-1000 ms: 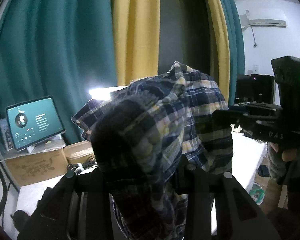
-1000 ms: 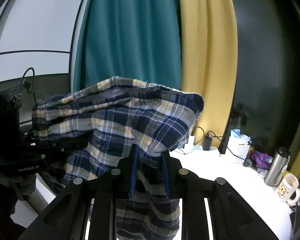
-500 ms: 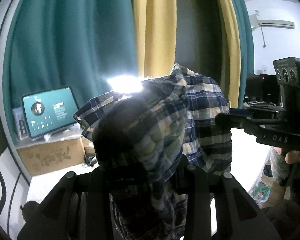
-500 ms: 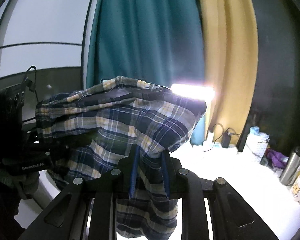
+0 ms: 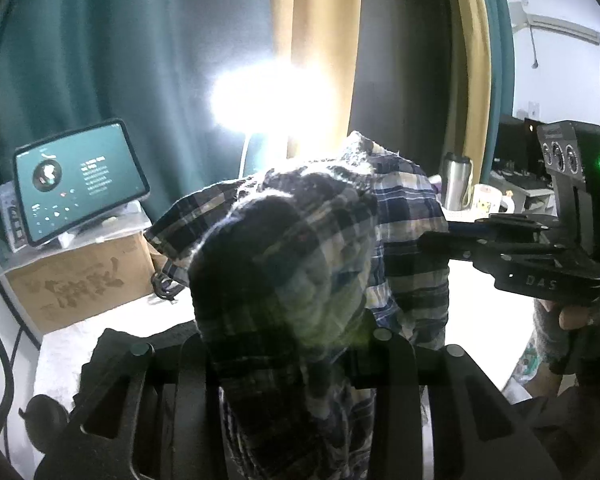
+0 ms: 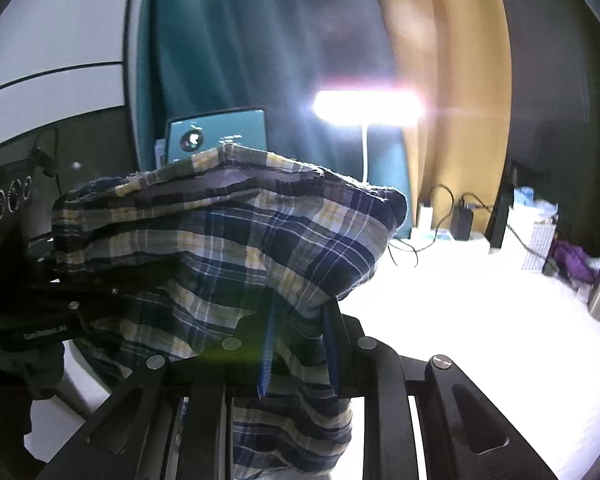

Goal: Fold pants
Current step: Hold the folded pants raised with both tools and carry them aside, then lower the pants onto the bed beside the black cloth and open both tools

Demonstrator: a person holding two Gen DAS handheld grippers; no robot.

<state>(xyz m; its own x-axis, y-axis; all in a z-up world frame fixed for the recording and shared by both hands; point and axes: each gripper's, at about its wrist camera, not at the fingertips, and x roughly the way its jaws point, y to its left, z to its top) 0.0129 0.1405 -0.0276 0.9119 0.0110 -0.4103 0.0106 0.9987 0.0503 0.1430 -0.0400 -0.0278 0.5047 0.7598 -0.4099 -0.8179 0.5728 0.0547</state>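
While the plaid pants (image 6: 228, 240) hang bunched mid-frame, pinched by both the left gripper (image 5: 284, 344) and right gripper (image 6: 300, 340), no fold lies on the white table (image 6: 480, 320) yet.

Under my fingers is a white table (image 6: 480, 320), and on it stand a cardboard box (image 5: 80, 280), a steel flask (image 5: 456, 180) and a charger (image 6: 462, 220).

The pants (image 6: 236, 248) hang between both grippers above the table (image 6: 480, 320), tablet (image 5: 78, 184) on a box (image 5: 80, 276) behind
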